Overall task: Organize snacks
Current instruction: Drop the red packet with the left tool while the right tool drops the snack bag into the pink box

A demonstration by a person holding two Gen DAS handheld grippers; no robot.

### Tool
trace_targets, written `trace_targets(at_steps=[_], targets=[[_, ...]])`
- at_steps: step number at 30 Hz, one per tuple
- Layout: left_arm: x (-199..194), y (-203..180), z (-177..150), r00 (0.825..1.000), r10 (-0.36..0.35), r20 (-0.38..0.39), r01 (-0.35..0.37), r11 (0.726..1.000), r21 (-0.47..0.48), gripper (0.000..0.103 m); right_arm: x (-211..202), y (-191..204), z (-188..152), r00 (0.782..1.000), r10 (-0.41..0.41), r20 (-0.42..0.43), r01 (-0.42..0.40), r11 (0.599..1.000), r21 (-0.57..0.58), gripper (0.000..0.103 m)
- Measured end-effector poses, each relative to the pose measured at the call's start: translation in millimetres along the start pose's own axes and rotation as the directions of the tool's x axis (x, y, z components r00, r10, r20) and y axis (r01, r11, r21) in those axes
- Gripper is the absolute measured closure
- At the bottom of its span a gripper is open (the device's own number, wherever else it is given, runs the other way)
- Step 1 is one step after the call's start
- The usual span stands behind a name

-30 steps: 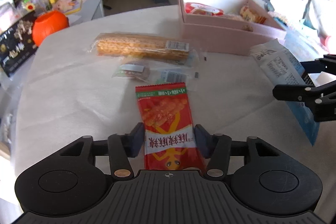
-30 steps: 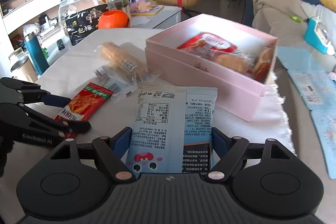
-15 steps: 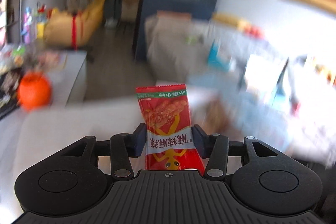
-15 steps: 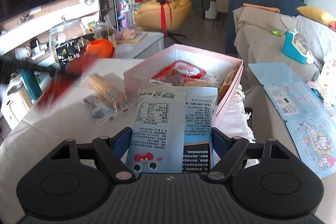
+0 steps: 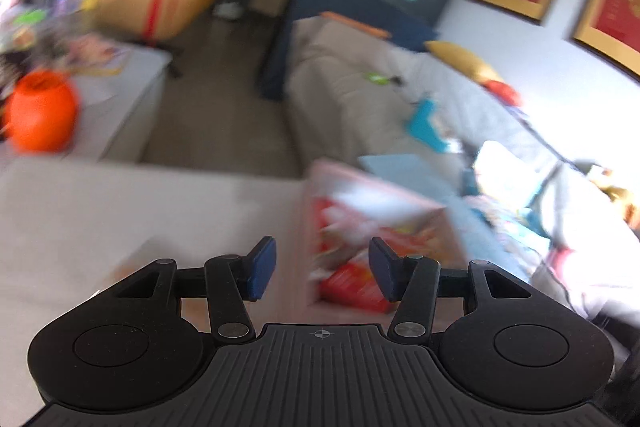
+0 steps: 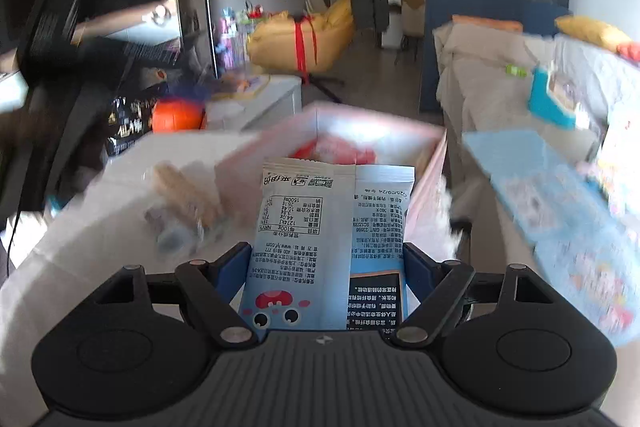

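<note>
Blue-padded fingers of your right gripper (image 6: 326, 263) pinch the blue-and-white snack packet (image 6: 332, 247), so carry it over the near wall into the pink box (image 6: 434, 163), while your left gripper (image 5: 322, 267), empty and opening, hovers above the box, crowding the drop.

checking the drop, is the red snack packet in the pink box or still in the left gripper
In the box, it seems: the left gripper is opening with nothing between its pads, and a blurred red packet lies inside the pink box.
</note>
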State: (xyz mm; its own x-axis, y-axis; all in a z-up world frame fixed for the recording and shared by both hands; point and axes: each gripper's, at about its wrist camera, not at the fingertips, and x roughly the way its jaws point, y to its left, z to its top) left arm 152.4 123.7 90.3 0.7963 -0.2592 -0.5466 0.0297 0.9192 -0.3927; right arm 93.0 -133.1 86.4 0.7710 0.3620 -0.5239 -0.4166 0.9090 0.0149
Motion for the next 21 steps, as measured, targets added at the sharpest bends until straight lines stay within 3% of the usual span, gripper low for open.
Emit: trace_targets(at_steps=[3, 5, 8, 12, 13, 15, 17, 20, 21], targets=[[-1.8, 23.3, -2.9, 0.994, 0.104, -0.043, -0.108, 0.99, -0.092, 0.047, 16.8, -2.6, 53.8, 0.997, -0.011, 0.072, 0.013, 0.999, -0.038, 0.02], [-4.2, 35.8, -1.8, 0.988, 0.138, -0.068, -0.146, 0.98, -0.138, 0.048, 43.5, -3.0, 86.6, 0.999, -0.02, 0.045, 0.023, 0.999, -0.049, 0.015], [-16.7, 57.3, -7.6, 0.982, 0.171, -0.077, -0.182, 0.966, -0.181, 0.048, 94.3, -3.6, 113.5, 0.998, -0.019, -0.067, 0.014, 0.997, -0.072, 0.015], [-38.0, 84.5, -29.5, 0.974, 0.207, -0.092, -0.224, 0.941, -0.253, 0.048, 127.5, -17.2, 98.1, 0.988, -0.038, -0.151, 0.049, 0.997, 0.067, 0.016], [-39.2, 88.7, -36.0, 0.976, 0.196, -0.099, -0.216, 0.937, -0.275, 0.048, 125.5, -18.4, 90.3, 0.99, -0.019, -0.143, 0.035, 0.993, 0.11, 0.016], [-39.6, 95.3, -47.5, 0.977, 0.182, -0.111, -0.208, 0.926, -0.316, 0.048, 115.8, -11.3, 75.3, 0.992, 0.088, -0.092, -0.072, 0.985, 0.159, 0.016], [-43.4, 97.5, -54.5, 0.976, 0.193, -0.097, -0.214, 0.923, -0.321, 0.048, 109.9, 9.8, 65.6, 0.985, 0.156, -0.072, -0.147, 0.982, 0.118, 0.016], [-53.5, 91.7, -58.6, 0.972, 0.229, -0.058, -0.236, 0.925, -0.297, 0.049, 105.9, 51.0, 53.5, 0.98, 0.181, -0.078, -0.184, 0.982, -0.032, 0.018], [-56.2, 90.2, -58.6, 0.972, 0.23, -0.044, -0.233, 0.925, -0.299, 0.049, 106.7, 63.7, 49.7, 0.979, 0.189, -0.082, -0.195, 0.978, -0.072, 0.023]])
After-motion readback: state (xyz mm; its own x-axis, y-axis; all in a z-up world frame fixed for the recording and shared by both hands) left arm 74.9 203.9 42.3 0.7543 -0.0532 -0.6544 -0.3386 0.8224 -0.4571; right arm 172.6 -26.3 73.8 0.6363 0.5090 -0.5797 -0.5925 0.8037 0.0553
